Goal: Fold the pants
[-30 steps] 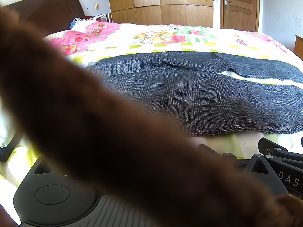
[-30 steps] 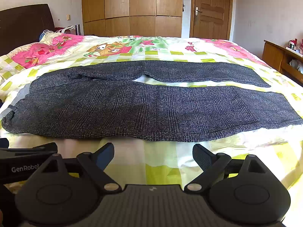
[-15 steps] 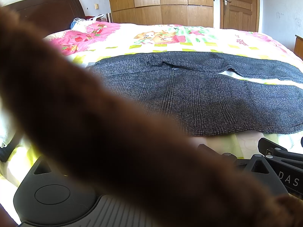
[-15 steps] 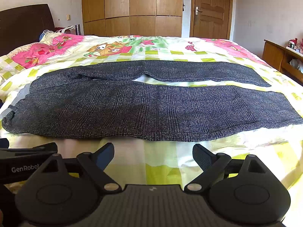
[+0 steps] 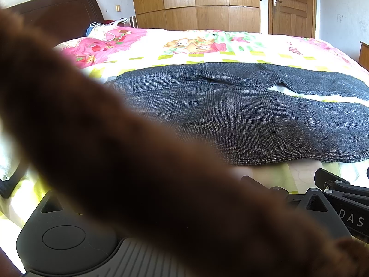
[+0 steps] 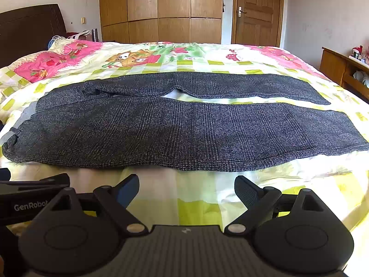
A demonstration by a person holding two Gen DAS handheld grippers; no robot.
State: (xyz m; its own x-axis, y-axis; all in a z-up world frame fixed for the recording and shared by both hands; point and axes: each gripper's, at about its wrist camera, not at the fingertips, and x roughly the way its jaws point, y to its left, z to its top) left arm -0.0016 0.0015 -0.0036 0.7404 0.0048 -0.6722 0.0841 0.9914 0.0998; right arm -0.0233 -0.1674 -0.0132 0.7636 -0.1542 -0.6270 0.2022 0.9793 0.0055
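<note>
Dark grey checked pants [image 6: 184, 133] lie spread flat across the bed, waist at the left and both legs running right, with a narrow gap between the legs. My right gripper [image 6: 186, 189] hovers open just short of the near leg's hem edge, with nothing between its blue-padded fingers [image 6: 129, 184]. In the left wrist view the pants [image 5: 253, 120] fill the middle right. A blurred brown furry shape [image 5: 115, 150] close to the lens covers most of the left gripper's fingers. Only that gripper's black body [image 5: 64, 237] shows.
The bed has a bright cartoon-print quilt [image 6: 180, 55] and a dark headboard [image 6: 27, 30] at the left. Wooden wardrobes [image 6: 161, 9] and a door [image 6: 258, 13] stand behind. A wooden side cabinet [image 6: 341, 69] is at the right edge.
</note>
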